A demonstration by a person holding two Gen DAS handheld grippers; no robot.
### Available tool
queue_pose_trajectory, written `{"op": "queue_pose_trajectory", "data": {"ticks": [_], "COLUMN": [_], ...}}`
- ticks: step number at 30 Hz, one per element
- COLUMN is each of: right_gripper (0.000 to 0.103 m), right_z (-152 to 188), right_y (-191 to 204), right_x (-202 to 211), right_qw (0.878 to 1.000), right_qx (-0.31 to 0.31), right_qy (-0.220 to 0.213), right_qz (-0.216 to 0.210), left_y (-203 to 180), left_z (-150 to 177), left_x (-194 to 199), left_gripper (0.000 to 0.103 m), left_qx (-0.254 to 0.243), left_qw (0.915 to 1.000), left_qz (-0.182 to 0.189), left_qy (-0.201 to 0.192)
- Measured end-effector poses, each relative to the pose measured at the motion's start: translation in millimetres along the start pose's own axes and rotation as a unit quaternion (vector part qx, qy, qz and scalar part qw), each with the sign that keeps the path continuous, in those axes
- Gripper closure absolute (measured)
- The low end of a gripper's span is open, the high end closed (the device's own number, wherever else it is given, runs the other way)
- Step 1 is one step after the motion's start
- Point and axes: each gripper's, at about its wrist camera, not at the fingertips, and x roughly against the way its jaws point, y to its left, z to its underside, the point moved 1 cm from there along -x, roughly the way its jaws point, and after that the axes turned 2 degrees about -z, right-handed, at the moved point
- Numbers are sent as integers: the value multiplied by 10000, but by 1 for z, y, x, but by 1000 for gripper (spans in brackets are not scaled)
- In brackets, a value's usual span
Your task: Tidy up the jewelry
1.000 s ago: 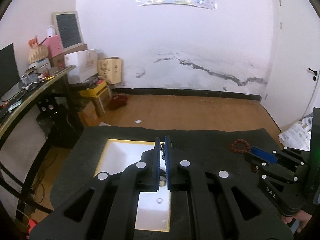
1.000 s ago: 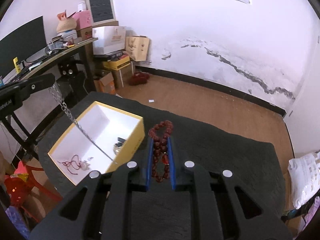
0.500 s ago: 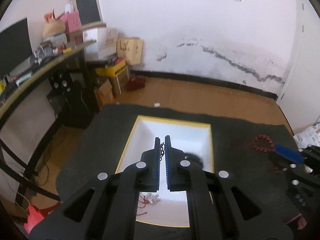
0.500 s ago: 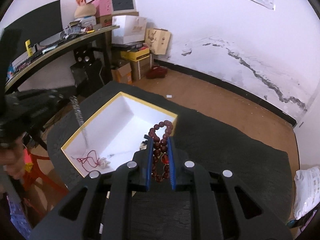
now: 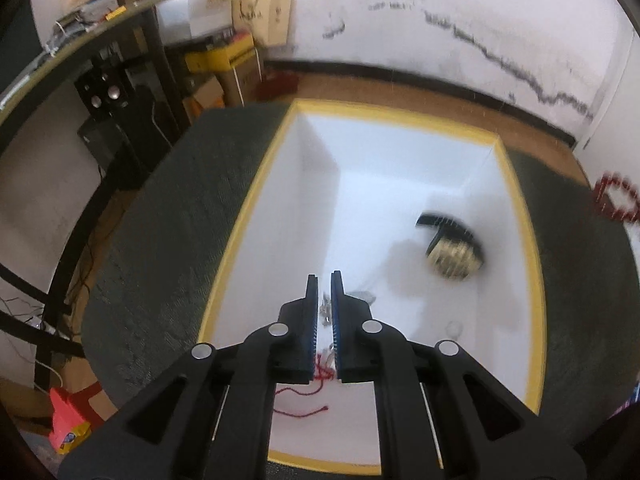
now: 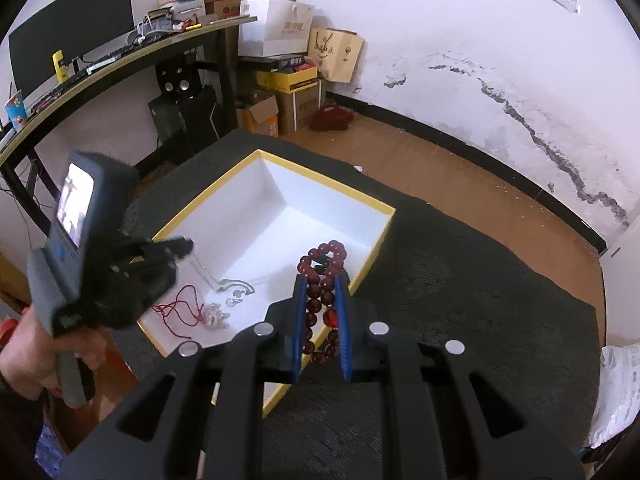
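A white box with a yellow rim [image 5: 520, 204] [image 6: 384, 210] sits on the dark mat. My left gripper [image 5: 325, 280] is over the box, shut on a silver chain [image 5: 325, 312]; in the right wrist view the chain [image 6: 234, 286] trails from the left gripper [image 6: 184, 245] onto the box floor. My right gripper [image 6: 320, 280] is shut on a dark red bead bracelet [image 6: 326, 264] at the box's right rim; it also shows in the left wrist view [image 5: 616, 200]. In the box lie a red cord [image 5: 304, 408] [image 6: 180, 308] and a black-and-gold piece [image 5: 454, 248].
The dark mat [image 6: 460, 280] covers the table. A desk [image 6: 120, 60] with a monitor stands at the left, boxes [image 6: 296, 80] along the wall, a white bag [image 6: 616, 392] at the right.
My left gripper has dropped low over the box, and the chain now touches the box floor. My right gripper has carried the bracelet left to the box's right rim.
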Motion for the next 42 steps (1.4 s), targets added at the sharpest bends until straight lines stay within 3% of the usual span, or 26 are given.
{"op": "queue_pose_trajectory", "data": {"ticks": [2, 3, 4, 13, 17, 21, 23, 24, 25, 26, 27, 35, 38, 42], "right_gripper": [88, 88, 88, 88, 88, 88, 87, 74, 41, 29, 23, 19, 15, 13], "right_z": [-2, -4, -6, -11, -9, -7, -7, -8, -8, -9, -9, 5, 30, 84], "right_y": [5, 8, 10, 31, 39, 45, 44, 44, 43, 41, 39, -1, -39, -114], "right_x": [-10, -15, -22, -118, -161, -177, -175, -172, -168, -161, -153, -94, -64, -32], "right_qw": [9999, 9999, 9997, 9920, 9873, 9856, 9867, 9876, 9886, 9896, 9912, 9949, 9962, 9954], "right_qx": [-11, -17, -35, -349, -425, -360, -377, -341, -311, -320, -317, -416, -562, -873], "right_qy": [62, 91, 125, 910, 1309, 1442, 1376, 1327, 1254, 1148, 1000, 639, 446, 350], "right_qz": [-98, -145, -214, -805, -799, -803, -779, -766, -776, -801, -804, -654, -488, 188], "left_y": [4, 10, 14, 40, 45, 55, 59, 60, 61, 62, 62, 25, -7, -73], "left_z": [4, 7, 8, 22, 27, 33, 35, 35, 35, 34, 34, 27, 22, 14], "left_x": [-9, -11, -9, 33, 52, 65, 68, 70, 71, 73, 75, 88, 93, 94], "left_gripper": [64, 25, 14, 14, 14, 14, 14, 14, 14, 14, 14, 14, 14, 13], "left_qx": [64, 174, 279, 833, 849, 995, 1042, 1068, 1079, 1095, 1109, 1055, 928, 625], "left_qw": [9999, 9997, 9994, 9952, 9946, 9927, 9922, 9919, 9918, 9917, 9916, 9918, 9925, 9933], "left_qz": [38, 115, 180, 439, 401, 422, 398, 364, 340, 315, 307, 253, 351, 543], "left_qy": [133, 142, 63, -267, -443, -538, -557, -580, -586, -590, -598, -674, -709, -809]}}
